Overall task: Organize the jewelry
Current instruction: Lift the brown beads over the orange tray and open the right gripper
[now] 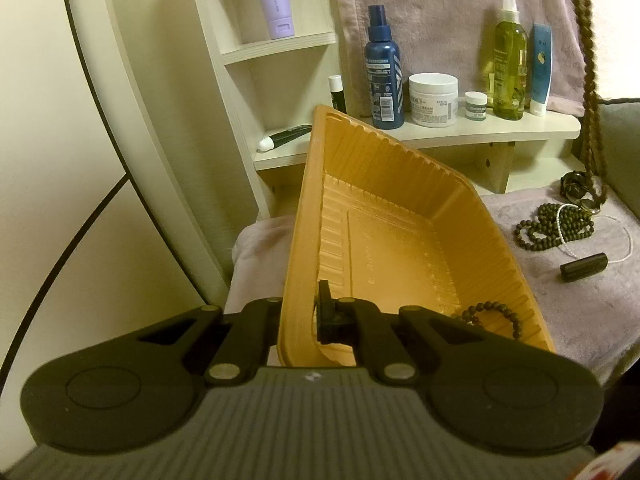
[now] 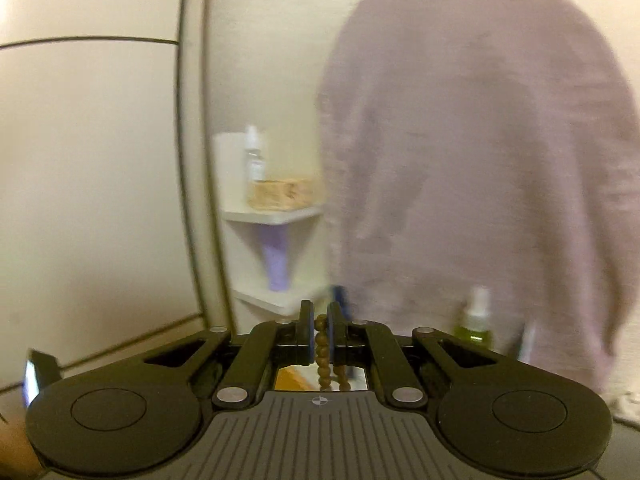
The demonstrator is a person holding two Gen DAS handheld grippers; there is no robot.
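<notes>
A: What is recorded nearest the left wrist camera?

B: The left gripper (image 1: 298,320) is seen pinched onto the near wall of a ribbed orange plastic tray (image 1: 400,200), one finger outside, one inside. The tray is held tilted, its left side raised. A dark beaded bracelet (image 1: 494,314) is noted lying in the tray's near right corner.

A: And beyond the tray?

B: A mauve towel (image 1: 568,304) is spread beneath it. On the towel, to the right, a heap of dark green bead strands (image 1: 556,226) is noted, with a thin white cord (image 1: 624,240) looped around it and a small black cylinder (image 1: 584,271) just beside. Farther back, a cream shelf (image 1: 480,130) is stocked with bottles and jars.

A: The right gripper?

B: The right gripper (image 2: 320,330) is observed clamped on a strand of brown wooden beads (image 2: 322,354); round, matte beads are seen between the blue pads, two lines hanging below. The same strand is seen in the left view as a doubled brown line (image 1: 586,60) at the right edge. The background there is blurred; a mauve cloth (image 2: 480,160) and shelves are made out.
</notes>
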